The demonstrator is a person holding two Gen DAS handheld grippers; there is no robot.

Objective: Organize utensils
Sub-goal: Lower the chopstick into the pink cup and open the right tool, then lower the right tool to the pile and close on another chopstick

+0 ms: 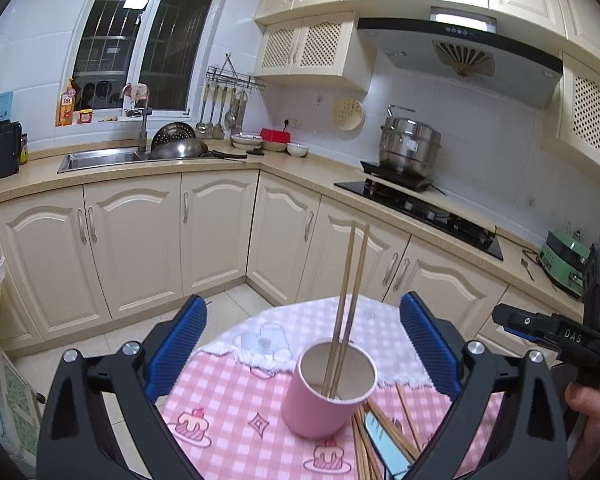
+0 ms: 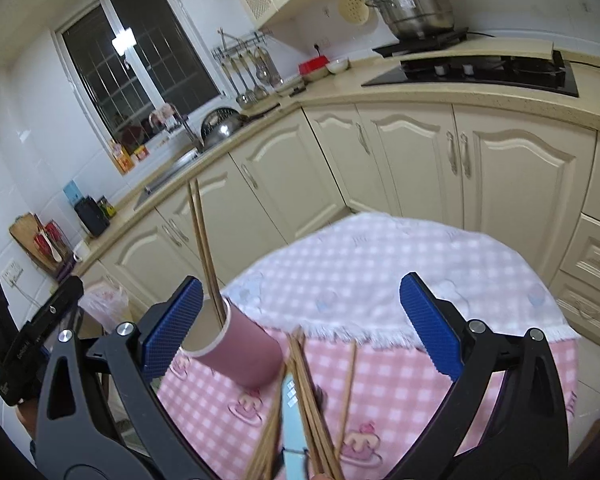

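A pink cup (image 1: 328, 390) stands on the round table with two wooden chopsticks (image 1: 350, 288) upright in it. My left gripper (image 1: 304, 302) is open just behind the cup, blue pads (image 1: 180, 348) wide apart and nothing between them. Beside the cup's right lies a pile of loose chopsticks (image 1: 380, 420) with a light-blue utensil (image 1: 384, 444) among them. In the right wrist view the cup (image 2: 240, 352) is at the left with its chopsticks (image 2: 204, 248). The pile (image 2: 304, 392) and the blue utensil (image 2: 290, 412) lie under my open, empty right gripper (image 2: 302, 282).
The table wears a pink checked cloth (image 1: 228, 400) with a white checked towel (image 2: 360, 272) on its far half. Cream cabinets (image 1: 140, 240), a sink (image 1: 100, 158) and a stove (image 1: 420, 208) ring the room beyond. The other gripper's body (image 1: 560, 332) sits at the right.
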